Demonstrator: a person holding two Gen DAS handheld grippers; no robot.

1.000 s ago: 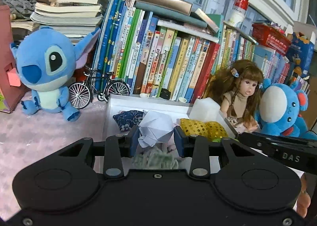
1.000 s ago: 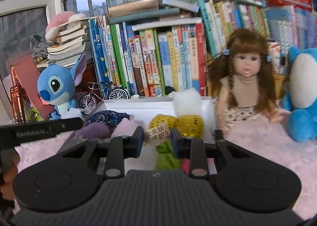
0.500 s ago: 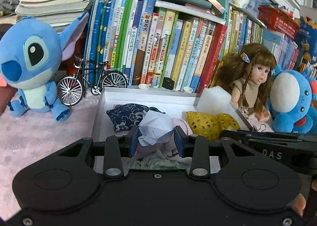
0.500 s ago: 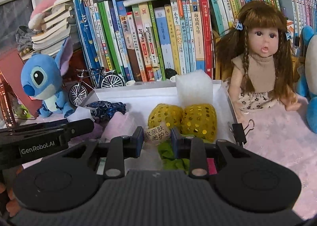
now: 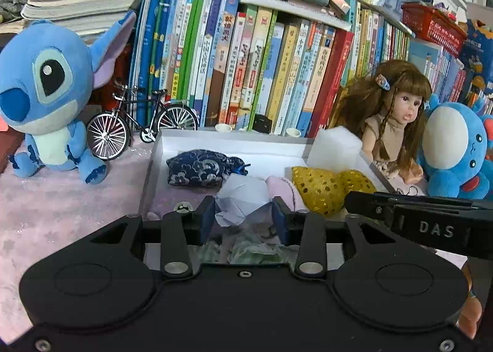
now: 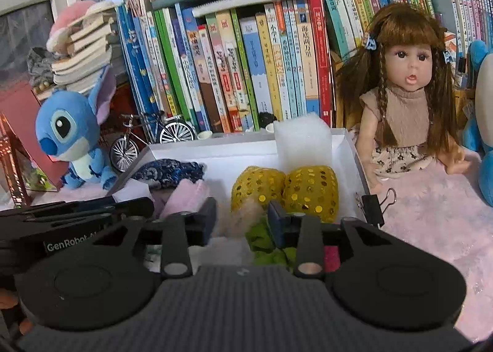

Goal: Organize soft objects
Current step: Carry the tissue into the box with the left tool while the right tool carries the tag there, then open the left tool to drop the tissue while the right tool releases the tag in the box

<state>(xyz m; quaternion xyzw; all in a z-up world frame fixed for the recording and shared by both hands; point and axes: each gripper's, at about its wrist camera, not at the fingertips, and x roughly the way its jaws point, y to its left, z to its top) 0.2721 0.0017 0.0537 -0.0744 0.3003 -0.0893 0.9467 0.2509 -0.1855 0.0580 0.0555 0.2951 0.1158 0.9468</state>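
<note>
Nearest the white box's (image 5: 155,154) front edge, the left tongs (image 5: 243,216) have just been easing apart around the crumpled white paper ball (image 5: 242,198), which looks barely pinched; it could roll off the heap inside. The right tongs (image 6: 242,216) have just been spreading and stand released, a blurred tan thing dropping between them onto green cloth (image 6: 265,241). It may bounce out. Deeper in the box lie the yellow sequin pouches (image 6: 286,188), and a foam block (image 6: 303,139) at the back wall could tip.
</note>
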